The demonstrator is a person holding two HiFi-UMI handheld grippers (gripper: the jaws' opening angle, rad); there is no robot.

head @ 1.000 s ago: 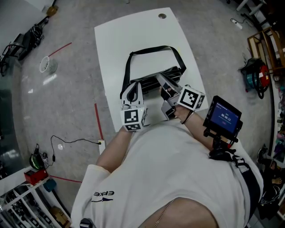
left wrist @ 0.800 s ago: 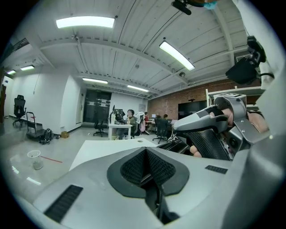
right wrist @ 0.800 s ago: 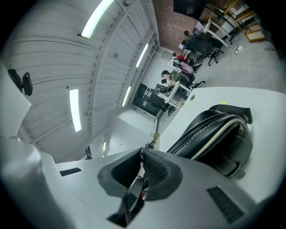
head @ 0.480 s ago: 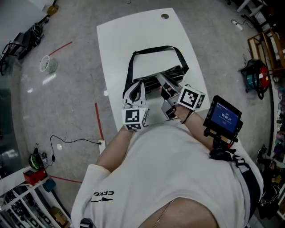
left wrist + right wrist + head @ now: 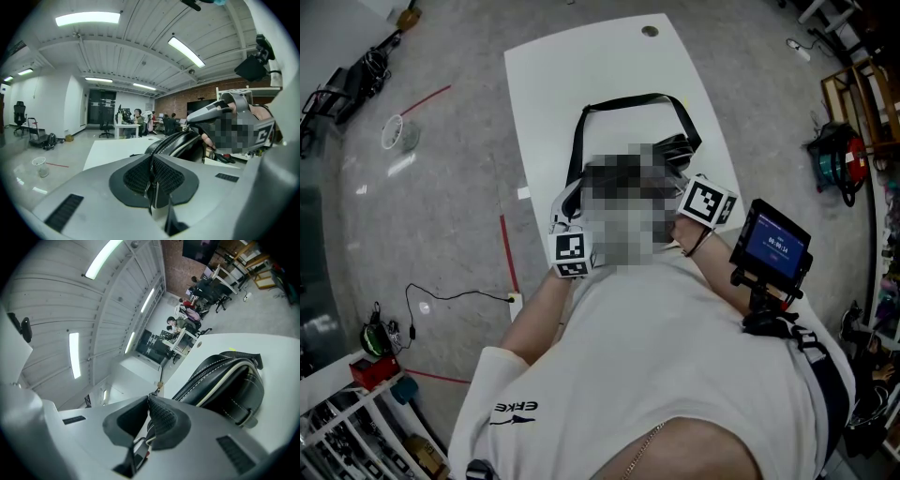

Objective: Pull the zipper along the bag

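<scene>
A black bag with a long strap lies on the white table. In the head view a mosaic patch hides both pairs of jaws; only the marker cubes show, left and right. In the left gripper view my left gripper is shut on a thin edge at the bag's end, and the zipper line runs straight away from it. In the right gripper view my right gripper is shut at the zipper's near end, on what looks like the pull; the bag lies just beyond.
A small screen on a mount sits by the person's right arm. The table has a round hole at its far end. On the floor to the left are red tape lines, a cable and a white basket.
My left gripper has shifted a little to the left and nearer the person. The right gripper has hardly moved. The bag's right end sits slightly farther up the table.
</scene>
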